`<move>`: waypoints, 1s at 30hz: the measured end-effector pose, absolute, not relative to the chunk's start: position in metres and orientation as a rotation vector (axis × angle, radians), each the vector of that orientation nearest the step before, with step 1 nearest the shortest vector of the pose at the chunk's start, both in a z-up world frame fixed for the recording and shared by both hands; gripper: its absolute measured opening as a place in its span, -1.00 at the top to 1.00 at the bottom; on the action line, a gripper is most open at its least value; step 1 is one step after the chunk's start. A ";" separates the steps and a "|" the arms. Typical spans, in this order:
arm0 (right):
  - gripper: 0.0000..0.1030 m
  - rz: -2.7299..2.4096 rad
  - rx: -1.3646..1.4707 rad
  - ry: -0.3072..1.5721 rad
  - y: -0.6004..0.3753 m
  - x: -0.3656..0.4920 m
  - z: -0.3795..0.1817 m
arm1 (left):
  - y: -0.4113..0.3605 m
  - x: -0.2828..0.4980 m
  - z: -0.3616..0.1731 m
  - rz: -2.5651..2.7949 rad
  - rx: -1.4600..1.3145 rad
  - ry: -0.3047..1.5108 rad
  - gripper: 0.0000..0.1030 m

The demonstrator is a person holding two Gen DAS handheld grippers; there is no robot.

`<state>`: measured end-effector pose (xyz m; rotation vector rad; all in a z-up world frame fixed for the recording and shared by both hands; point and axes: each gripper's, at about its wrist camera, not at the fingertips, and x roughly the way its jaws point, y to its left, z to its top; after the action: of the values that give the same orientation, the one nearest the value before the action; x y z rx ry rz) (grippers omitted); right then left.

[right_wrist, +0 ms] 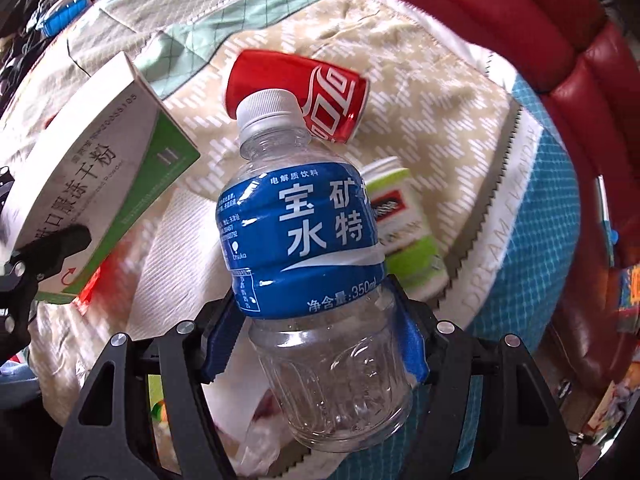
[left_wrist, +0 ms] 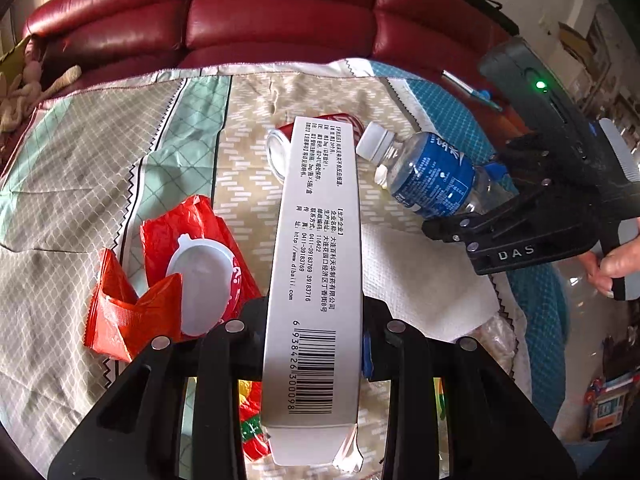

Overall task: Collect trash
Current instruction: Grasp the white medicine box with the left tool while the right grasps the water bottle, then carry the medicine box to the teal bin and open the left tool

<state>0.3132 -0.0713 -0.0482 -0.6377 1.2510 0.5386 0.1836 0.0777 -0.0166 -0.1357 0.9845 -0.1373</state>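
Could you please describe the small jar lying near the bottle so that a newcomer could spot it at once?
On the patterned cloth before the red leather sofa, look just right of the clear plastic bottle with the blue label. There lies a small white plastic jar with a lime-green label, the only green-and-white container, below the crushed red drink can.

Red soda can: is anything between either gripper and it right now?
Yes. Both grippers are full: the left gripper is clamped on a white box, the right gripper on a plastic bottle. The bottle's cap overlaps the red can in the right view.
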 end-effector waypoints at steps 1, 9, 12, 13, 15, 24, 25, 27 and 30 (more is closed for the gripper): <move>-0.25 0.529 -0.621 1.233 -0.077 0.307 -0.039 | 0.076 0.179 -0.012 -0.139 -0.136 0.976 0.38; -0.25 0.479 -0.389 1.133 -0.141 0.261 0.022 | 0.053 0.148 0.030 -0.188 -0.128 0.901 0.38; -0.25 0.443 -0.280 1.116 -0.174 0.241 0.033 | 0.028 0.140 0.038 -0.225 -0.100 0.889 0.38; -0.25 0.432 -0.253 1.115 -0.183 0.238 0.032 | 0.019 0.138 0.040 -0.243 -0.095 0.887 0.38; -0.25 0.395 -0.186 1.116 -0.213 0.226 0.034 | -0.001 0.136 0.042 -0.281 -0.079 0.883 0.38; -0.25 0.176 0.026 1.115 -0.358 0.179 0.016 | -0.118 0.139 0.033 -0.451 0.042 0.919 0.38; -0.25 0.148 0.049 1.113 -0.375 0.173 0.012 | -0.132 0.140 0.032 -0.470 0.054 0.923 0.38; -0.25 0.095 0.099 1.106 -0.408 0.163 0.005 | -0.159 0.143 0.028 -0.508 0.078 0.932 0.38; -0.25 0.032 0.182 1.108 -0.451 0.150 -0.007 | -0.203 0.146 0.021 -0.565 0.128 0.945 0.38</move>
<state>0.1495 -0.4514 -0.0068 0.1820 1.1081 0.0320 0.1457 -0.2030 0.0212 0.1279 0.9454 -0.5652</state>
